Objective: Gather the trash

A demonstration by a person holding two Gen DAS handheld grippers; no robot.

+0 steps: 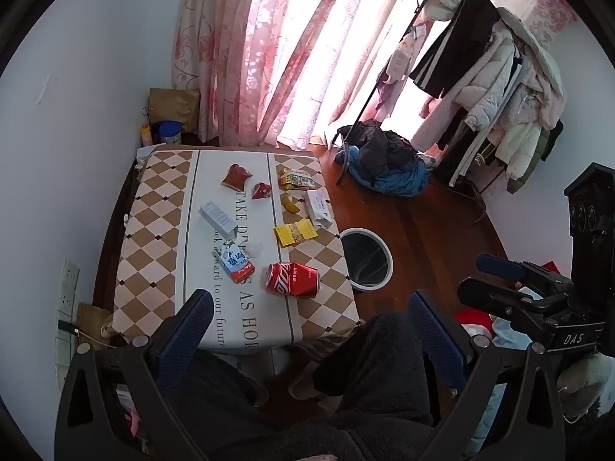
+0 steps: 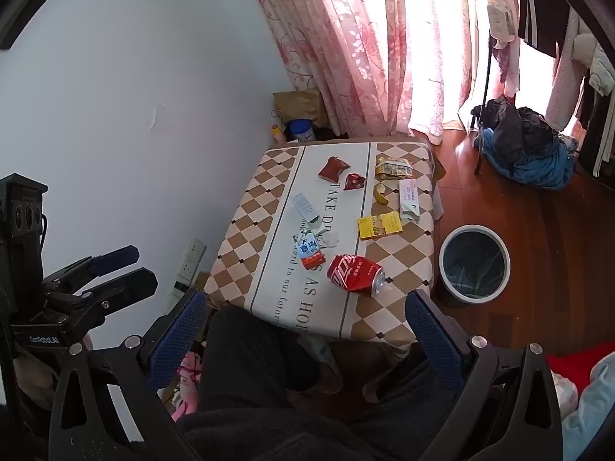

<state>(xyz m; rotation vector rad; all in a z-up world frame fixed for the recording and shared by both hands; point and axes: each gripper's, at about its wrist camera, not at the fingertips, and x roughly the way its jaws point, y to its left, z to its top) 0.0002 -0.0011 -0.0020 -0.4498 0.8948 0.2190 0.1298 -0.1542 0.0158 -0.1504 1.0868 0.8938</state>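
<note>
a: starting with the left wrist view, what's there?

b: the left gripper hangs above the near edge of a low table with a checked cloth, its blue-padded fingers spread wide with nothing between them. the person's dark trouser legs sit under it. the right gripper shows at the right edge, seen side-on, its fingers a little apart and empty.

a: and the trash?

b: all on the cloth. a dented red soda can lies on its side nearest the gripper, a milk carton just left of it, a crumpled bit of white paper beside the carton. farther back are a white box, a yellow packet, a long white box, a banana peel, two red wrappers and a yellow snack bag. a round waste bin stands on the wood floor, just beside the table's right edge.

a: now the right wrist view?

b: the right gripper also has its fingers spread and empty, over the table's near edge. the left gripper shows at the left, fingers slightly parted. the soda can lies between the near fingers' line of sight, and the bin, lined with a dark bag, stands right of the table. pink curtains hang behind.
</note>
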